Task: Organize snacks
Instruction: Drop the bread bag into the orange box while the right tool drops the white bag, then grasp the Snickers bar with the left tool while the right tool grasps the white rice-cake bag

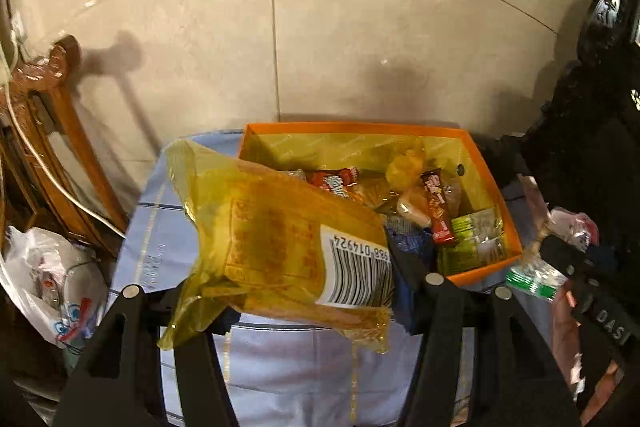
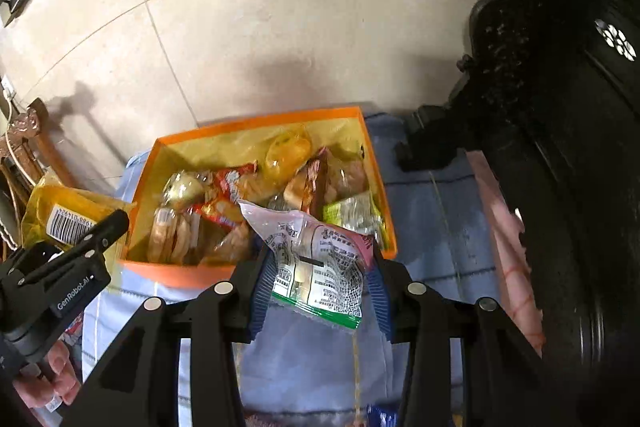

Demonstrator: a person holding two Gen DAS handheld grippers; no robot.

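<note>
Clamped between the fingers of the left gripper [image 1: 308, 291] is a yellow translucent packet [image 1: 280, 247] with a white barcode label, held level above the blue-striped cloth [image 1: 280, 367] that covers the tabletop, just left of the orange box [image 1: 476, 277]. The fingers of the left gripper are closed against the 2 sides of that packet, and its far end overlaps the box's near left corner in the left wrist view. A clear packet with a green bottom edge and black print [image 2: 316, 267] is gripped by the right gripper [image 2: 318, 279], whose blue-padded fingers [image 2: 260, 291] press on both of its sides; it is carried just above the near rim of the orange box [image 2: 180, 273]. Inside the box, many wrapped snacks are piled: a red wrapper [image 2: 224, 187], a yellow-tinted bag [image 2: 288, 151], a green and white sachet [image 2: 352, 211] in the near right corner, and stacked biscuits in clear wrap [image 2: 172, 235] at the near left. The box is lined with yellow film. A white plastic bag [image 1: 48, 275] is seen on the floor at the left, beside a wooden chair [image 1: 60, 131].
</note>
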